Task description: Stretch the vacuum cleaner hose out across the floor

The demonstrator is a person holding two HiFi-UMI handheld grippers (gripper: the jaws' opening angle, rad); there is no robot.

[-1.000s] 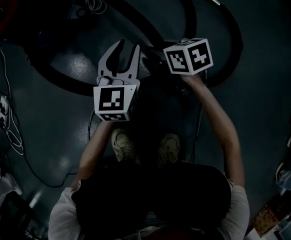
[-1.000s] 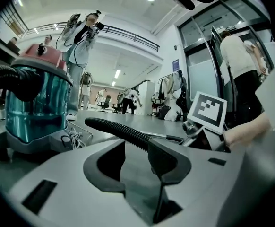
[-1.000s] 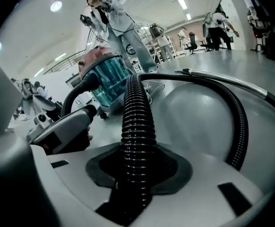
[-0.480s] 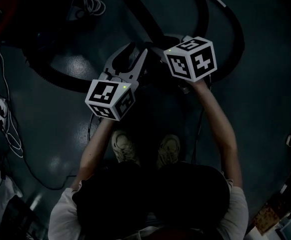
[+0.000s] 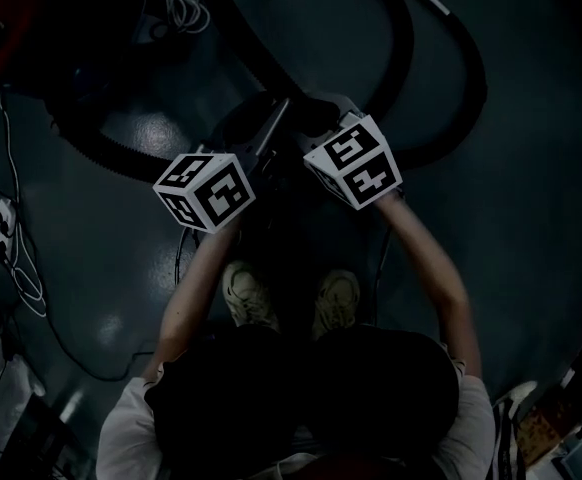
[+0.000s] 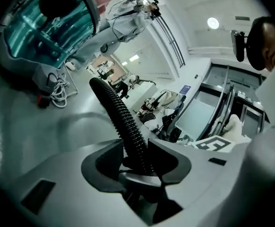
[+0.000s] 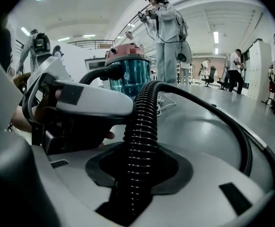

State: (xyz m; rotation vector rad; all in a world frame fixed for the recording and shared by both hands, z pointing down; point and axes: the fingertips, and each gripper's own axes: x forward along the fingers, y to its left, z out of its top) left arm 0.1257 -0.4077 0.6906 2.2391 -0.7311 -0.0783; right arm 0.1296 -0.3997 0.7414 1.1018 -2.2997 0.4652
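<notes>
Above the floor (image 5: 101, 253), left gripper (image 6: 137, 151) fingers (image 6: 62, 181) clenched on the ribbed hose (image 6: 118, 112), right gripper (image 7: 138, 170) fingers (image 7: 213, 176) clenched on the same hose

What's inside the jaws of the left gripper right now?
A black ribbed vacuum cleaner hose runs between them, and the left gripper is shut on it. The stretch of hose inside the grip is mostly covered by the jaws themselves.

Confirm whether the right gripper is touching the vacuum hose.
Touching. The right gripper view shows the right gripper closed on the black ribbed hose, which fills the hollow between its jaws with no gap on either side.
</notes>
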